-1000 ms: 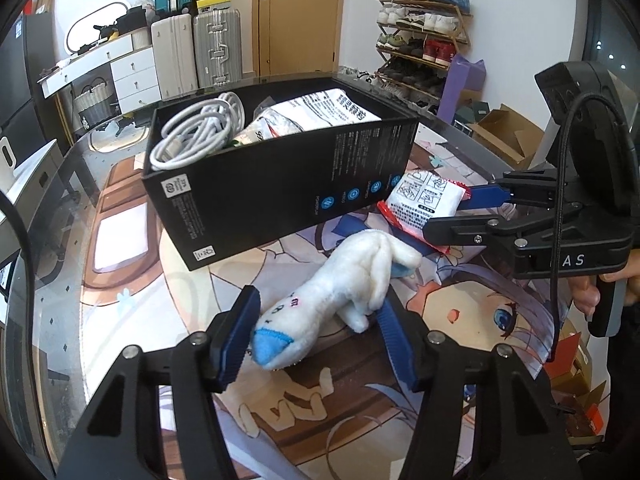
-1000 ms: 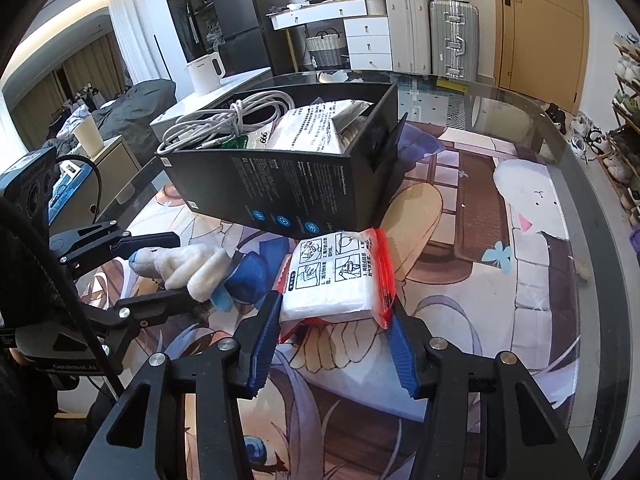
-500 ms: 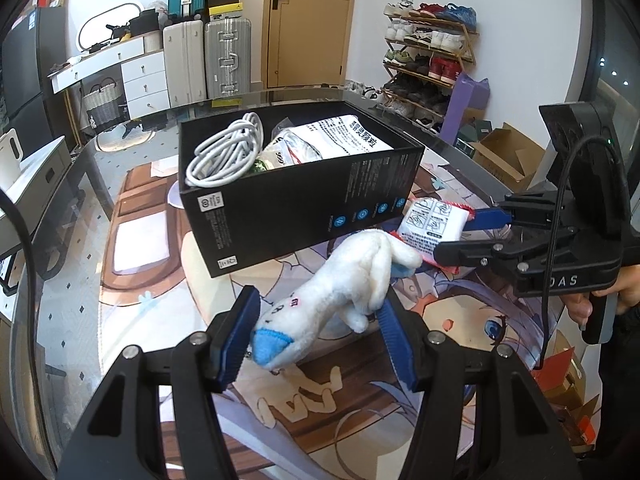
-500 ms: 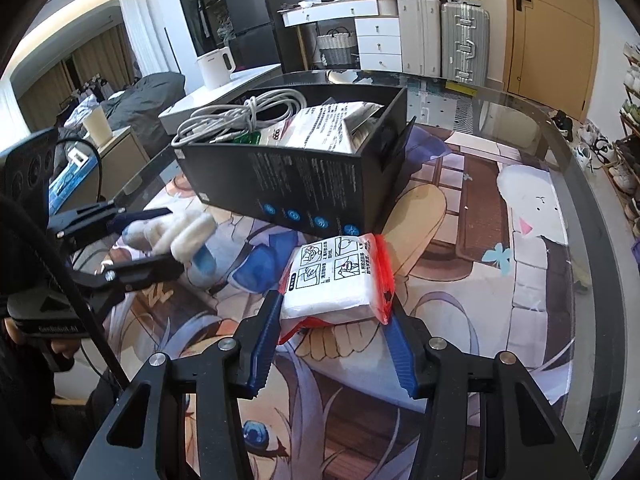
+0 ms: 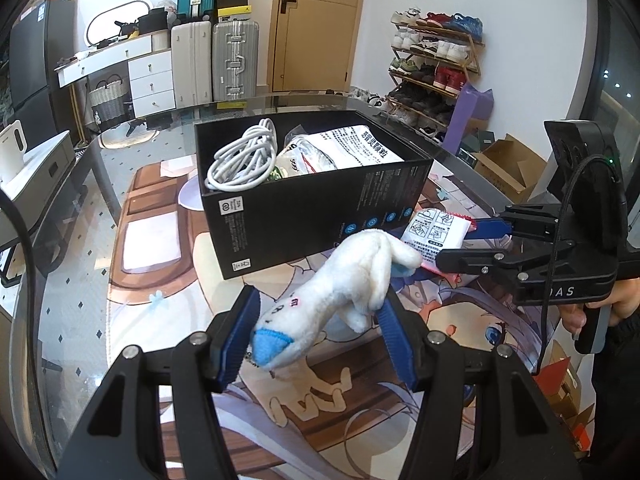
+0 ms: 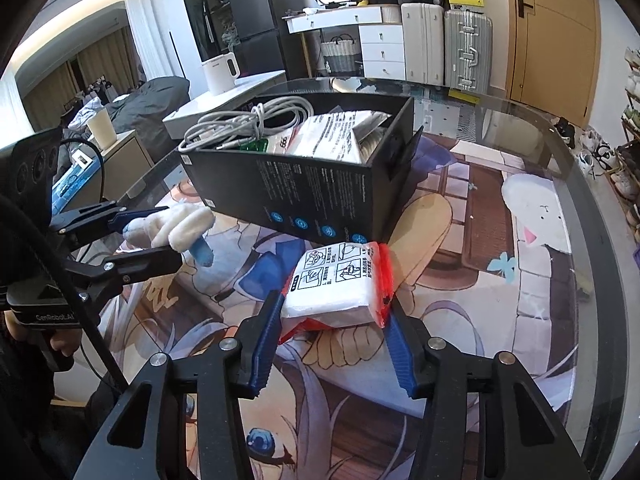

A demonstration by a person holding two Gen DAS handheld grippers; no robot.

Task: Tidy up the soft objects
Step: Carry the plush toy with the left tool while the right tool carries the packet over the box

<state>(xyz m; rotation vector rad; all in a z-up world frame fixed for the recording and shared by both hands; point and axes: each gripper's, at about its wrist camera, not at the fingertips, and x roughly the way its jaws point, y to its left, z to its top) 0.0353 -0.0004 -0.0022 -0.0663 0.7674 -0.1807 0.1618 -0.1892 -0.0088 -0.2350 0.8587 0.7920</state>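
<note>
A white plush toy [image 5: 340, 280] with blue tips hangs off the mat, and my left gripper [image 5: 318, 304] is shut on it. In the right wrist view the same toy [image 6: 176, 228] and left gripper [image 6: 170, 234] sit just left of the black box [image 6: 304, 188]. My right gripper [image 6: 334, 304] has its jaws closing on a white and red tissue packet [image 6: 336, 280], with both pads pressing its sides, right in front of the box. The left wrist view shows the packet [image 5: 434, 230] and right gripper [image 5: 460, 242] to the toy's right.
The open black box [image 5: 304, 208] holds a coiled white cable [image 5: 244, 160] and white packets [image 5: 352, 148]. It stands on a printed mat [image 6: 460, 240] over a glass table [image 6: 580, 184]. Suitcases [image 5: 234, 60] and a shoe rack [image 5: 436, 60] stand beyond the table.
My left gripper has carried the plush toy up off the mat and nearer the box's front wall. The right gripper stays in place with the packet, squeezing it slightly tighter.
</note>
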